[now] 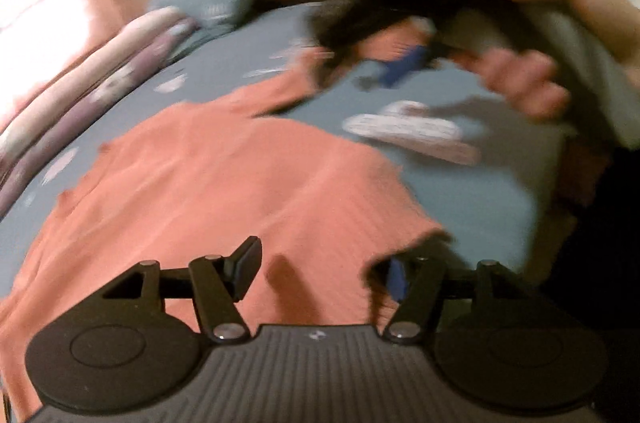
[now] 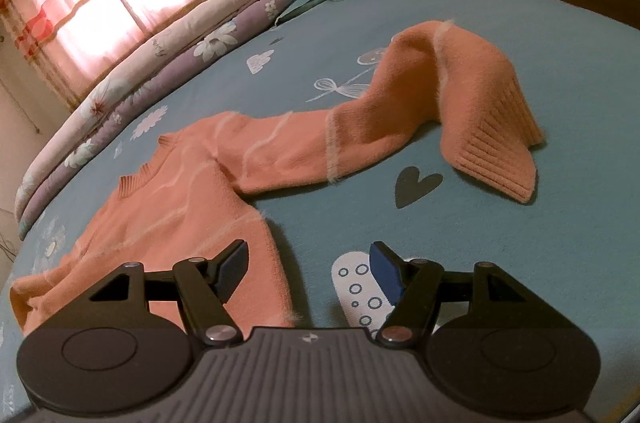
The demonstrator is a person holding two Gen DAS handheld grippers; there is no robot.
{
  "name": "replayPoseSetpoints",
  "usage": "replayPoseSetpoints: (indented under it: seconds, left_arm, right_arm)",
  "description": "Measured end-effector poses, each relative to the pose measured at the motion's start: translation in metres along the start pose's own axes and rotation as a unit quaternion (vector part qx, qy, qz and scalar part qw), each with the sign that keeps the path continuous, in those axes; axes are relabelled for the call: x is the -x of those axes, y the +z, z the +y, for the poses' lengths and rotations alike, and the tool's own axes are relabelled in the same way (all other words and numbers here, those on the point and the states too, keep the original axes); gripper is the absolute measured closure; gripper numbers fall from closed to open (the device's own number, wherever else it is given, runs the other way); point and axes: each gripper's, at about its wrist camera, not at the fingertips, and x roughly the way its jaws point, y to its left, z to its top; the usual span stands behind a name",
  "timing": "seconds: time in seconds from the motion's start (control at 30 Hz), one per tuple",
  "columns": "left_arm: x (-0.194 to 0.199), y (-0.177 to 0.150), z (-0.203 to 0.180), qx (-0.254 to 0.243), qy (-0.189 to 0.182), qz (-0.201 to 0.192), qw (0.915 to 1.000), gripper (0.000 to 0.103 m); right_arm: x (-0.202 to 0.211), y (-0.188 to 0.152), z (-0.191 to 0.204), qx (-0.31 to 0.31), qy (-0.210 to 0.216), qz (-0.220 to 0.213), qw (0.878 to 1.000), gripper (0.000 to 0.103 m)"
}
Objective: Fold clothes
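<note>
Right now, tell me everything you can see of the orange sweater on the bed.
The orange sweater is a fuzzy knit with faint pale wavy lines, a ribbed neck and ribbed cuff. It lies spread on the blue printed bedsheet, not yet folded. One long sleeve stretches away across the sheet, humps up and bends so its cuff drops back down. The left claw hangs open over the body; the right claw is open beside its edge. Neither grips it.

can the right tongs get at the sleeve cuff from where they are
Probably yes. The right tongs are open and empty, and the cuff lies ahead on bare sheet with nothing between; they would have to move forward to it.
</note>
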Motion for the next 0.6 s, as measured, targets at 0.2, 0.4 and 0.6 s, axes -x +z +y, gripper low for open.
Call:
replayPoseSetpoints:
  seconds: [0.2,0.4,0.6]
  left_arm:
    - [-0.001,-0.022,0.051,0.112,0.024,0.013,0.9934,0.036]
    - [0.0,-0.038,0.085,0.229,0.025,0.015,0.9731,0.035]
    - [0.003,-0.049,0.093,0.26,0.027,0.017,0.9651,0.035]
  right_arm:
    - [-0.002,0.0,0.003,0.007,0.006,0.008,1.0,0.031]
    - [-0.014,-0.002,-0.003,-0.035,0.075,0.05,0.995,0.031]
    - [-0.029,-0.012,0.008,-0.066,0.181,0.109,0.975,0.032]
